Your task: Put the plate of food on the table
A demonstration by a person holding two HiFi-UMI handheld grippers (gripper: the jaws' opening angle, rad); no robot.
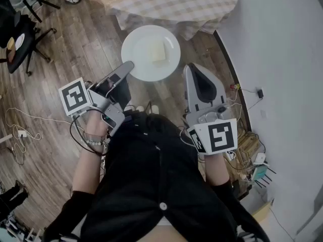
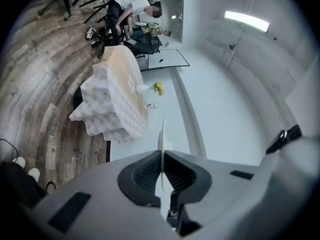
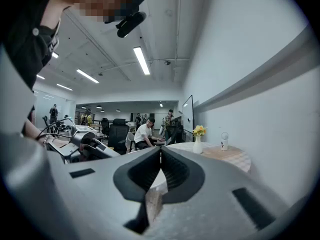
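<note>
Standing on a brown wood-plank floor (image 1: pixel 60 59), the person extends both forearms forward, with one grey two-jaw gripper in each hand.

1. Left side. The left hand (image 1: pixel 96 127) holds the left gripper (image 1: pixel 128 64) angled forward and inward, with its square-marker cube (image 1: pixel 75 96) at the rear. The gripper is rolled onto its side, so its jaws stand one above the other. In the left gripper view both jaws are closed onto the left rim of a round white plate (image 1: pixel 144 42). The rim shows edge-on as a thin white line clamped between the ribbed black pads (image 2: pixel 145 174).

2. Centre. The plate is carried roughly level in the air above the floor, near the table but not on it. It holds one pale, square slice of food (image 1: pixel 158 51), lying right of the plate's centre. Ahead of the plate stands a round table (image 1: pixel 171 4) draped in a beige-and-white checked cloth. A white vase of yellow flowers (image 2: pixel 145 89) stands on the table.

3. Right side. The right gripper (image 1: pixel 187 67) points straight ahead, its marker cube (image 1: pixel 217 137) nearest the body. Its jaws lie side by side and are pressed fully together with nothing between them. The tip sits just beside the plate's right rim. Contact with the rim cannot be confirmed.
</note>
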